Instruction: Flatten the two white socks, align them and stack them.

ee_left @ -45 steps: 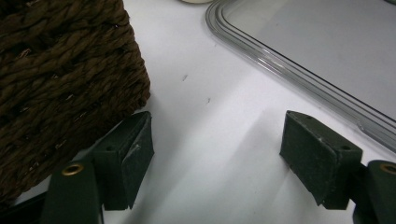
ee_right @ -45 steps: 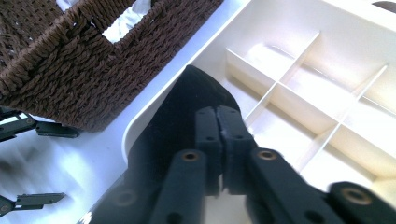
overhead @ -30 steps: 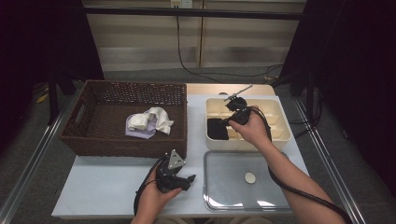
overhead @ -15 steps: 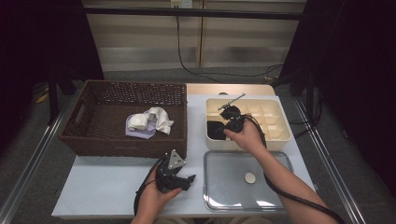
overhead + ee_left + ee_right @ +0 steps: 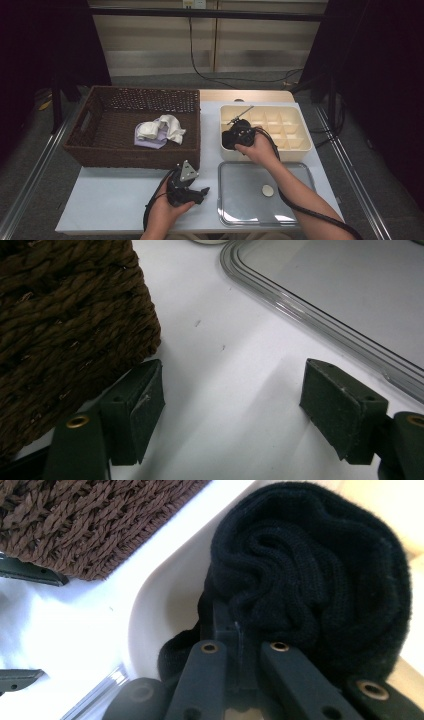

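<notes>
In the right gripper view, the right gripper [image 5: 235,645] had its two black jaws drawn together at the bottom centre of the frame, clamped on a black knitted cloth [image 5: 310,580] that bulged in thick folds across the centre and right. The cloth sat in the rounded corner compartment of a cream divided tray [image 5: 150,605], whose pale wall curved down the middle left; the jaw tips were buried in the knit. Beyond the tray wall, at the upper left of that frame, lay the brown weave of a wicker basket [image 5: 90,520].

In the high view the right gripper [image 5: 239,134] was right of centre, held over the near left compartment of the divided tray [image 5: 300,145], with the black cloth [image 5: 229,142] dark beneath it. Just below the tray in the frame lay a clear shallow tray [image 5: 250,200] with a small pale round piece [image 5: 268,190] on it.

The left gripper [image 5: 192,192] rested on the white worktop [image 5: 100,200] at the lower centre of the high view, between the basket's near corner and the clear tray. In the left gripper view the left gripper [image 5: 232,410] stood wide open with nothing between its jaws, bare worktop [image 5: 230,365] under the gap, the basket [image 5: 65,330] at the left touching or nearly touching one jaw, and the rim of the clear tray [image 5: 320,325] crossing the upper right.

The wicker basket [image 5: 100,145] filled the left centre of the high view and held white and lilac cloths [image 5: 157,131].
</notes>
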{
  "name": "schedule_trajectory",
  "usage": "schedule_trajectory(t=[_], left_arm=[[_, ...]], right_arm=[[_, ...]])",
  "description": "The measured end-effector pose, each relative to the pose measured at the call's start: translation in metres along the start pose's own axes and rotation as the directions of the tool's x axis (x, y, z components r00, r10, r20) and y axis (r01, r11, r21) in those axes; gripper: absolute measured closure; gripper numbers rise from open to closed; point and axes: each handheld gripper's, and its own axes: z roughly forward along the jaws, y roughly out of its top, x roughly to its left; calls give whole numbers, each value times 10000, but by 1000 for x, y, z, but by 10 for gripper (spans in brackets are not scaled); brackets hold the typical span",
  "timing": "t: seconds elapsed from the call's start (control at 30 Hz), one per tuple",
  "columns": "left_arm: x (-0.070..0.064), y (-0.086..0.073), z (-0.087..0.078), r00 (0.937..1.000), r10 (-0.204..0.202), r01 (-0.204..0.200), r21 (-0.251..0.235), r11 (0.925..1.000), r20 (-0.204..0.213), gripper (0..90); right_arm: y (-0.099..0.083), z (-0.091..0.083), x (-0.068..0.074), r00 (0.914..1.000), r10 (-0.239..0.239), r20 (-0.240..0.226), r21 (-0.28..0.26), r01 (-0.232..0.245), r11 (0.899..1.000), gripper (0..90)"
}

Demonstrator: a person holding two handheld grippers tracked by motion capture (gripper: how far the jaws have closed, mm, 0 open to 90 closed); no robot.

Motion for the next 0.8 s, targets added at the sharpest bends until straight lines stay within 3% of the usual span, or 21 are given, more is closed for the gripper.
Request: schedule_trajectory(t=[0.57, 0.8], left_arm=[[0, 0, 0, 10000, -9, 9, 9, 10000, 25, 250], [0, 0, 0, 10000, -14, 14, -1, 10000, 28, 250]], right_arm=[[-2, -27, 0, 9999, -71, -82, -166, 70, 9998, 900], [-2, -36, -4, 9999, -44, 102, -116, 45, 9999, 900]])
